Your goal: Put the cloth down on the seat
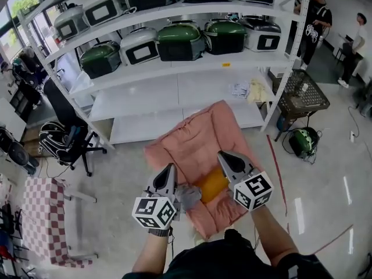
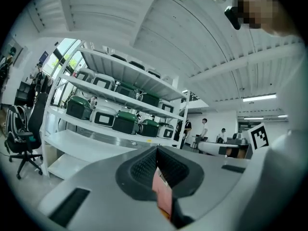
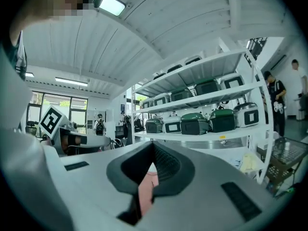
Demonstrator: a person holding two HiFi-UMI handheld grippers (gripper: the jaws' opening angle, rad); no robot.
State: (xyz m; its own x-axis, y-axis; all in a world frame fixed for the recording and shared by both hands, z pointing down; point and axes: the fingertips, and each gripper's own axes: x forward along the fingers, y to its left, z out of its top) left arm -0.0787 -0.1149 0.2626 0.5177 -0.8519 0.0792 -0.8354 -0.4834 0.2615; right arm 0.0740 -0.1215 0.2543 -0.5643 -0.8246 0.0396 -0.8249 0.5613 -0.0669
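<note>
We hold the pink cloth (image 1: pixel 200 138) spread in the air before the far shelves (image 1: pixel 145 100), left gripper (image 1: pixel 170 167) and right gripper (image 1: pixel 224 156) each clamped on an edge. Either thin pinch could slip, and it would drop crumpled.

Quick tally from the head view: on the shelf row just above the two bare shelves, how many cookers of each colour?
Green cookers: 3
White cookers: 2
Total: 5
</note>
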